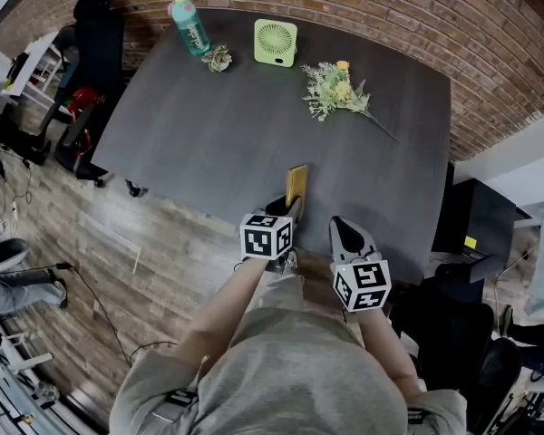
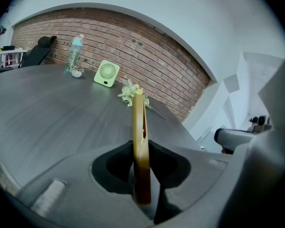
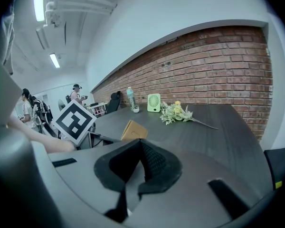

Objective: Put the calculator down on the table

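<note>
The calculator [image 1: 296,187] is clamped on edge in the left hand-held gripper [image 1: 288,208]. In the left gripper view, the thin yellow slab [image 2: 140,146] stands upright between the two dark pads, which press on its flat faces. The jaws are partly closed, only as far apart as the slab is thick. Its near end sits deep in the jaws and the rest sticks out past the fingertips toward the far side.

In the head view, the calculator hangs over the near edge of the dark worktop [image 1: 208,143], a little right of the middle. No view shows whether its lower edge touches the surface.

The left forearm reaches from the body toward the worktop, with the marker cube on top of the left hand-held gripper, which is tipped somewhat downward.

The right hand-held gripper [image 1: 344,234] is just to the right of the left one, also at the near edge and pointing toward the far side. Its pads meet with nothing between them [image 3: 141,167]. From that side, the calculator [image 3: 134,130] shows just left of it.

Well apart along the far edge are a bottle [image 1: 189,25], a small plant [image 1: 218,58], a green fan [image 1: 276,42] and a spray of flowers [image 1: 340,89].
</note>
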A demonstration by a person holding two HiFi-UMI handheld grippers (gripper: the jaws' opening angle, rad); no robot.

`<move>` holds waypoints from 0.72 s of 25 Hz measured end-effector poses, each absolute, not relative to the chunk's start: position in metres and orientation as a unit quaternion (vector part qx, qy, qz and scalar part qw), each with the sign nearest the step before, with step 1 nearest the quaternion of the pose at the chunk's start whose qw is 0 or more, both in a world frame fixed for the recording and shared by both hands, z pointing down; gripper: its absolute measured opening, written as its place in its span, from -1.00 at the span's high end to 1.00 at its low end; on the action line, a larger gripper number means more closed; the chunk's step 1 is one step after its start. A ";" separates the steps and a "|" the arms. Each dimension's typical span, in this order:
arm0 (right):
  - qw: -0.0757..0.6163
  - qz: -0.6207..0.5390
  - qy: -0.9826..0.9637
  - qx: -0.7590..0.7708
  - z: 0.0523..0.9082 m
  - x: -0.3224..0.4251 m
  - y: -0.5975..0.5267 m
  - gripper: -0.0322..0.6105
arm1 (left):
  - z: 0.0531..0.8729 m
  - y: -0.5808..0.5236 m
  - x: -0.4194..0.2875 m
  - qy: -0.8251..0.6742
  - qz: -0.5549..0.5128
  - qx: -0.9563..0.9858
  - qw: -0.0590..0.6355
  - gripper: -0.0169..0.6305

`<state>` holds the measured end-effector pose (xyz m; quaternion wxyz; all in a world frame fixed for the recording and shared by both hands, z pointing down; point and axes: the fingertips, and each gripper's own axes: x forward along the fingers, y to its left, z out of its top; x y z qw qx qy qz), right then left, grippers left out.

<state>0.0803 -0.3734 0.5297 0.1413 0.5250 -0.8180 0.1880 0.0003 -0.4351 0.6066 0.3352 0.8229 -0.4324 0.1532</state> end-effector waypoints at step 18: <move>0.141 0.193 -0.819 0.521 0.532 0.079 -0.389 0.90 | 0.626 -0.459 -0.001 -0.434 0.217 0.817 0.311 0.64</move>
